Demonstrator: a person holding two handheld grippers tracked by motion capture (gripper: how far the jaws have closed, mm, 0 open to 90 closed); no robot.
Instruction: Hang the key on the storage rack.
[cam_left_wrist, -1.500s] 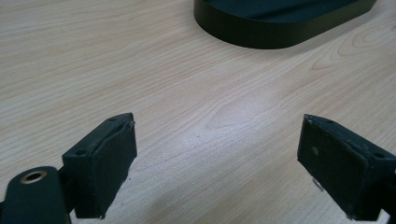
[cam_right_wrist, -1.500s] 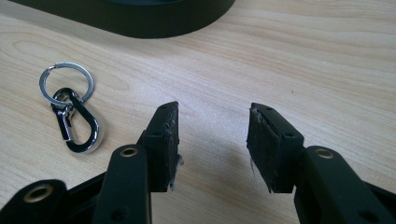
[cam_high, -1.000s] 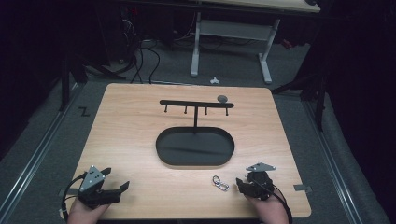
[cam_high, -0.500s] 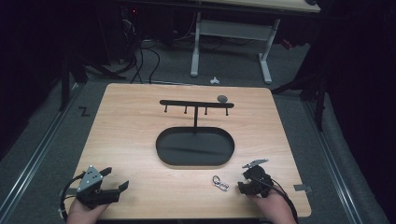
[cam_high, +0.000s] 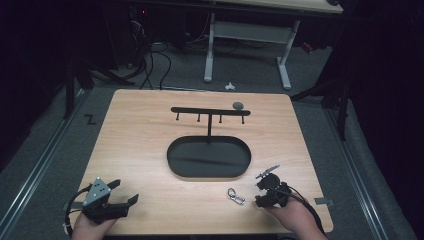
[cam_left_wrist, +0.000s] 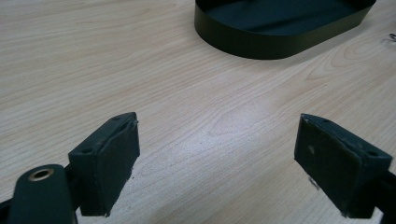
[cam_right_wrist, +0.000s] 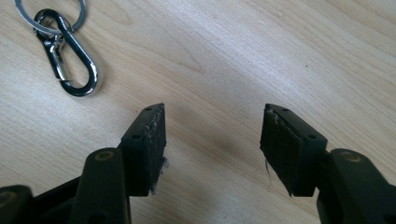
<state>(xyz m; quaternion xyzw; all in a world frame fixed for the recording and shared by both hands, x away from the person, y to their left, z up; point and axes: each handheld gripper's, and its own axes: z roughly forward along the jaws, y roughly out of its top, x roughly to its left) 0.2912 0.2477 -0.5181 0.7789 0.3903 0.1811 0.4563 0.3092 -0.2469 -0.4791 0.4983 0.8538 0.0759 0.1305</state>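
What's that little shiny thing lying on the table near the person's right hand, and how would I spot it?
Start at the wooden table and find the black oval tray in its middle. Just in front of it, beside the right gripper, lies a keyring clip. It is the sole silvery metal piece there: a snap hook joined to a split ring.

A black hook rack (cam_high: 210, 112) stands in an oval tray (cam_high: 208, 158) on the table (cam_high: 135, 135).

table (cam_high: 150, 125): pale matt wood grain | carabiner (cam_right_wrist: 70, 60): glossy polished metal | tray (cam_left_wrist: 280, 28): matt black
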